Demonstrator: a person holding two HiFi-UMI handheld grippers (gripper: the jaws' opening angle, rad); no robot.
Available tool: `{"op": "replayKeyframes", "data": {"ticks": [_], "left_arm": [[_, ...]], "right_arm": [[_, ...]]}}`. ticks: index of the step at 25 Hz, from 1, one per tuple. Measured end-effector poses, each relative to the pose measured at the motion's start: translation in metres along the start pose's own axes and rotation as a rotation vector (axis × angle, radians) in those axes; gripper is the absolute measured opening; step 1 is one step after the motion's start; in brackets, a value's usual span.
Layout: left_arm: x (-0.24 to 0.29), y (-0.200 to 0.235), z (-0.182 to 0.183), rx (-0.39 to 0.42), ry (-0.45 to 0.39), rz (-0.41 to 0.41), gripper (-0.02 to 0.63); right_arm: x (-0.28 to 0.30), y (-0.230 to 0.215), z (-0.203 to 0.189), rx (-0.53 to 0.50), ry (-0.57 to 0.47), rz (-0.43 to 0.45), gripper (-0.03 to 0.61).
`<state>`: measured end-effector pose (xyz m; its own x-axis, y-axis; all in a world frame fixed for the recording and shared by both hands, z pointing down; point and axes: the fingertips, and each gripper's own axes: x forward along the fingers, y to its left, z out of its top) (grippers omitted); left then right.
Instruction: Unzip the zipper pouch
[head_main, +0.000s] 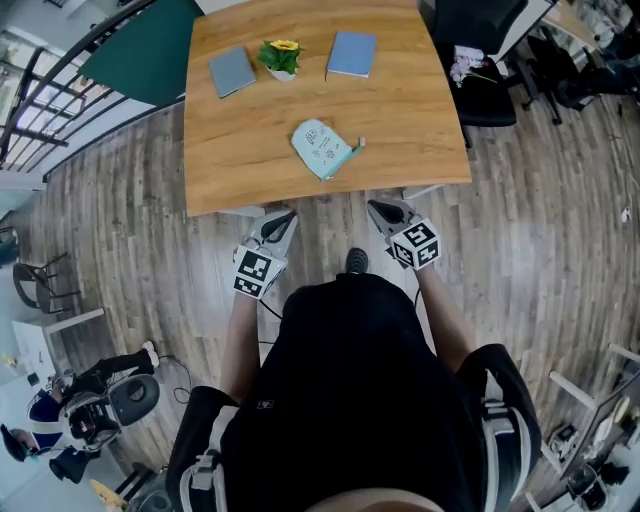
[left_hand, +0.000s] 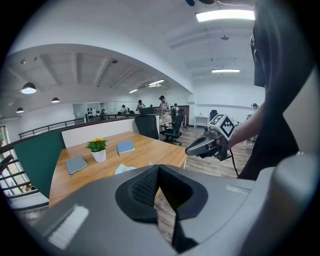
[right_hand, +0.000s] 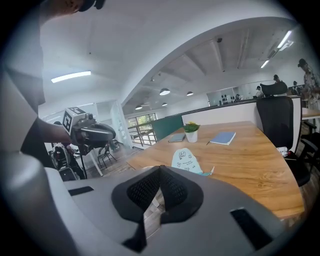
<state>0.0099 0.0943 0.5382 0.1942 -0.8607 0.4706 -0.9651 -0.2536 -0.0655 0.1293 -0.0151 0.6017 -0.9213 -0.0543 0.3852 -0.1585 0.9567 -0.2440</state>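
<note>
The zipper pouch (head_main: 322, 147) is pale teal with printed drawings and lies flat near the front edge of the wooden table (head_main: 420, 130). It also shows in the left gripper view as the pouch (left_hand: 125, 169) and in the right gripper view as the pouch (right_hand: 186, 161). My left gripper (head_main: 288, 214) and right gripper (head_main: 375, 206) hover side by side over the floor, just short of the table's front edge and apart from the pouch. The left gripper (left_hand: 159, 170) is shut and holds nothing. The right gripper (right_hand: 160, 170) has its jaw tips together and is likewise empty.
At the back of the table lie a grey-blue notebook (head_main: 231, 71) and a blue notebook (head_main: 351, 54), with a small potted plant (head_main: 280, 57) between them. A black office chair (head_main: 480, 60) stands at the table's right. A green partition (head_main: 145, 55) and railing are on the left.
</note>
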Motion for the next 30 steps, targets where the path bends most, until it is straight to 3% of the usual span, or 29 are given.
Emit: {"op": "replayKeyframes", "data": {"ticks": [6,18,30], "left_arm": [[0.014,-0.007,0.007,-0.014,0.011,0.032,0.002],[0.029,-0.009,0.010,-0.004,0.017,0.007,0.002],[0.060,0.030,0.009,0.051,0.000,-0.161,0.002]], "right_arm": [[0.005,-0.015,0.000,-0.025,0.018,0.046,0.003],[0.002,-0.021,-0.003,0.004,0.021,0.026,0.003],[0.015,-0.034,-0.006,0.063,0.040,-0.131,0.003]]}}
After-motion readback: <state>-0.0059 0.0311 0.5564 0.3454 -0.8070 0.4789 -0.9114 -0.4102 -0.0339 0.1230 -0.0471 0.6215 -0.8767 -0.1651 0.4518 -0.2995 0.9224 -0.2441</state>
